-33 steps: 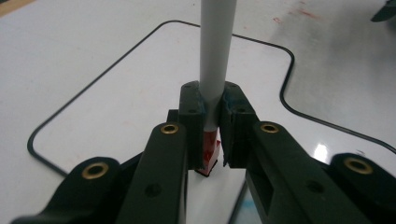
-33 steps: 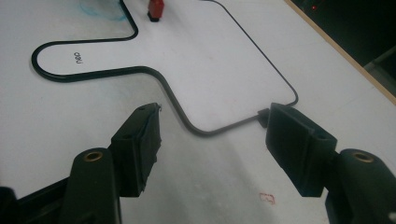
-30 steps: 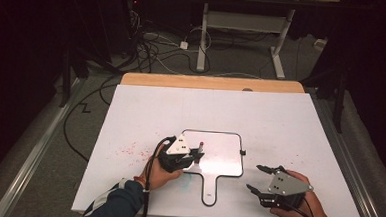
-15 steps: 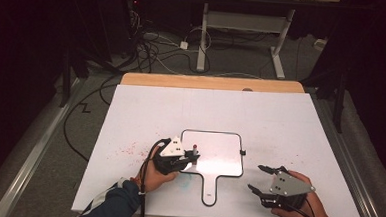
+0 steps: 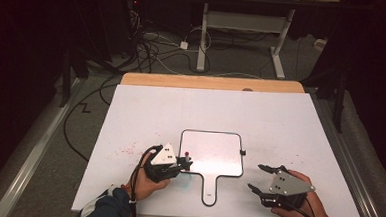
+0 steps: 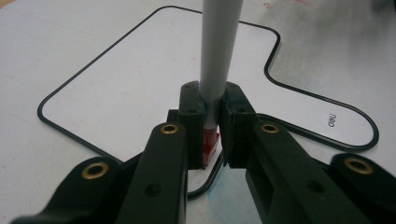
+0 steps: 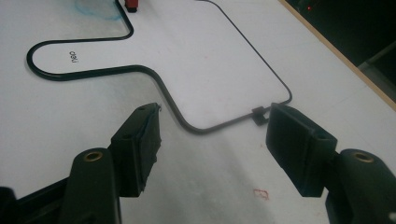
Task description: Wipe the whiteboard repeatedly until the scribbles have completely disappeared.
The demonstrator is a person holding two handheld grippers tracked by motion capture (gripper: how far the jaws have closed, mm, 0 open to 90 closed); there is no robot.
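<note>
Left gripper (image 6: 212, 135) clamps marker (image 6: 218, 51), its top cut off.

Your marker (image 6: 218, 51), a grey barrel with a red end, stands upright, clamped over the near left edge of the whiteboard (image 5: 213, 152), a black-rimmed, paddle-shaped panel lying flat, handle toward you.

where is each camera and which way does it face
high view: above the person's side, facing forward and down on the table; both hands, left gripper, right gripper.
left gripper view: on the left gripper, looking along its jaws shut on a marker over the board.
right gripper view: on the right gripper, looking along its open jaws at the board's handle.
All three share the board.
</note>
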